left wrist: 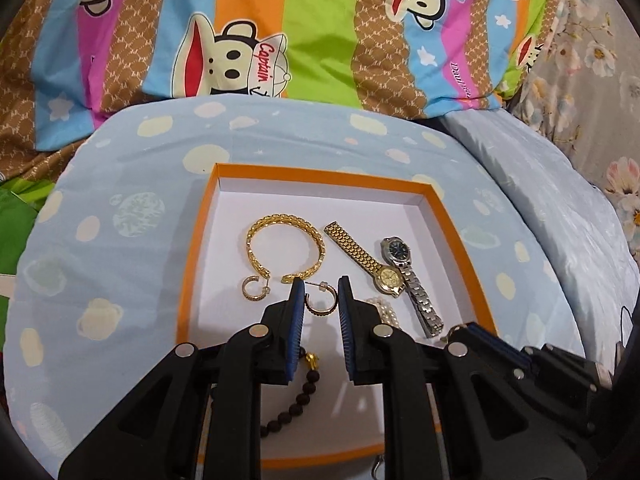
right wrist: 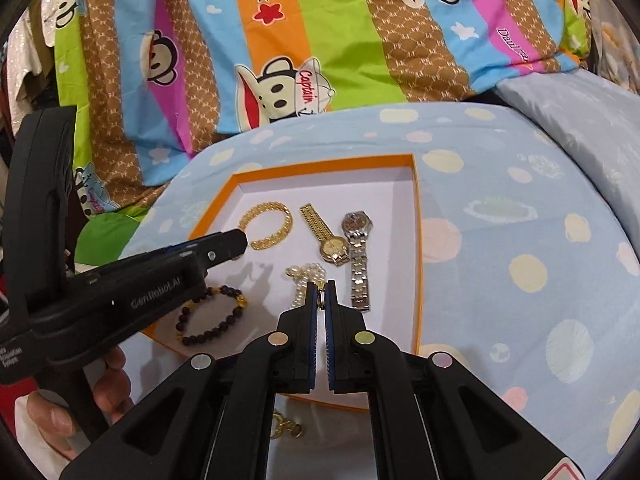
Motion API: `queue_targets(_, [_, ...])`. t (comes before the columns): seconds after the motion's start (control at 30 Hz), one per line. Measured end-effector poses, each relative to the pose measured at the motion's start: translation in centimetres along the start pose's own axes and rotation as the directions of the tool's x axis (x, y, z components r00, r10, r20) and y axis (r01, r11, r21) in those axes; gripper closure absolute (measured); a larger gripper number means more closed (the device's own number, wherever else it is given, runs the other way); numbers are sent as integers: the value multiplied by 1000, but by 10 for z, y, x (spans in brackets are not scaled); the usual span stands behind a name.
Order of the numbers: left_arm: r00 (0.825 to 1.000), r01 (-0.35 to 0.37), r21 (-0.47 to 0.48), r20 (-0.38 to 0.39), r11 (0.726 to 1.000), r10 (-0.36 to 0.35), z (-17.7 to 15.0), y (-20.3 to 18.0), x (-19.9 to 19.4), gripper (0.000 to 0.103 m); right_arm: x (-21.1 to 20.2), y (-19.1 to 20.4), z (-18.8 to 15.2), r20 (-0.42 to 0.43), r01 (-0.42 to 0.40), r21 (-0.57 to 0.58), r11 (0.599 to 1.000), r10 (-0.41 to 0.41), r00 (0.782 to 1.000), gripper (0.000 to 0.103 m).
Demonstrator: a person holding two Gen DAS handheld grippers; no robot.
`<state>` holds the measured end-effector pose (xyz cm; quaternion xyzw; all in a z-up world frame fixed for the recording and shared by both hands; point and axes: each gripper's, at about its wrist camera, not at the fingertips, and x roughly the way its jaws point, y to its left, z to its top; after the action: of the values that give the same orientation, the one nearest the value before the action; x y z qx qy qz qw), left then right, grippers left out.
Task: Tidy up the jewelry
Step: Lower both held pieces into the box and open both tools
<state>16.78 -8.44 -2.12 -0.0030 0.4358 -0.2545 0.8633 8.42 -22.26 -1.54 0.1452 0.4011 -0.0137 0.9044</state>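
Observation:
An orange-rimmed box with a white floor holds a gold bangle, a gold watch, a silver watch, a pearl bracelet, a dark bead bracelet and a gold hoop earring. My left gripper is open, with a second hoop earring lying between its fingers. My right gripper is shut on a small gold piece over the pearl bracelet.
The box sits on a light blue spotted cushion. A bright striped cartoon blanket lies behind it. A pale pillow is at the right. A gold chain hangs under my right gripper.

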Motion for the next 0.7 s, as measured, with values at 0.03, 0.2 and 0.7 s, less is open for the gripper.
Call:
queue_targets(0.03, [1000, 2, -5, -1, 1000, -2, 0, 0, 2, 86, 2, -2, -1, -5, 2, 4, 1000, -2, 1000, 100])
queue_targets(0.2, [1000, -3, -40, 20, 999, 4, 5, 6, -2, 60, -11, -6, 0, 60, 6, 22, 1000, -7, 998, 89])
queue_targets(0.7, [992, -54, -27, 117, 998, 57, -57, 27, -102, 53, -89, 12, -55, 112, 28, -89, 996, -18, 994, 75])
